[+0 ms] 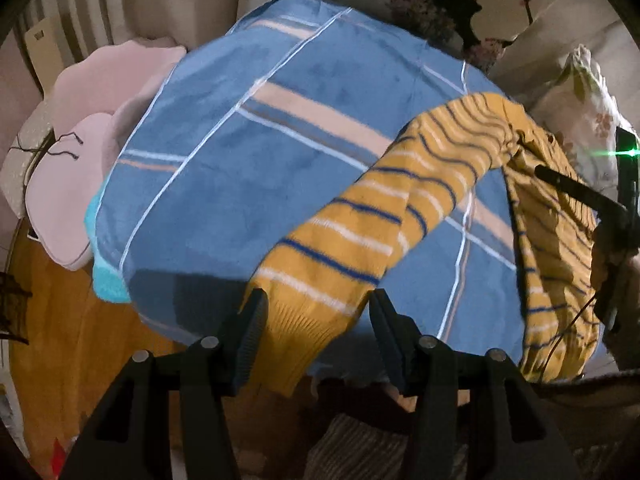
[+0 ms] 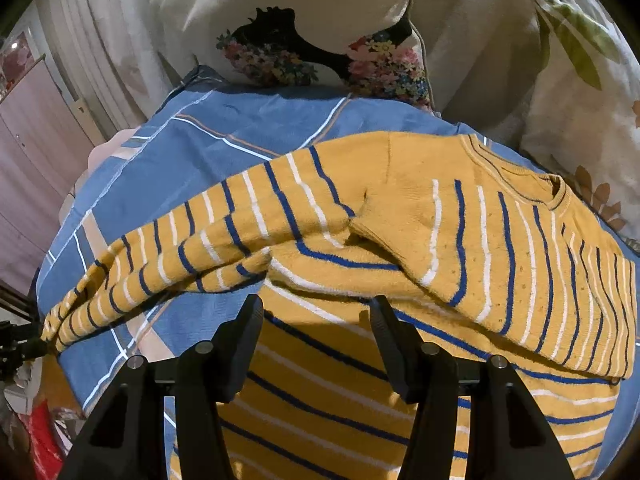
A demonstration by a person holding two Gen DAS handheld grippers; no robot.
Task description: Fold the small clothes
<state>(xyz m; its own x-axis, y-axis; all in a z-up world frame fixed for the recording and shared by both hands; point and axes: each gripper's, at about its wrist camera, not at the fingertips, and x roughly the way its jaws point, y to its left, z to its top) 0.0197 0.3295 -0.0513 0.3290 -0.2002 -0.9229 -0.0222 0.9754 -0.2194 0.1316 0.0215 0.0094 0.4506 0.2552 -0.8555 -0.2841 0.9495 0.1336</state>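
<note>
Yellow striped sweater point(image 2: 460, 240) lies on blue plaid bedspread point(image 1: 240, 160) | left hand-held gripper point(image 1: 316, 312) half-open, sleeve cuff point(image 1: 304, 332) between its jaws, grip unclear | right hand-held gripper point(image 2: 316, 320) half-open above sweater, holding nothing

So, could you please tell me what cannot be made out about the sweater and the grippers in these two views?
- Sweater hem: right wrist view, cut off by the bottom edge and hidden behind the right gripper.
- Sleeve cuff: left wrist view, whether the left gripper presses it cannot be told.
- Sweater's far sleeve: both views, folded out of sight.
- Blue blanket underside: left wrist view, hidden.
</note>
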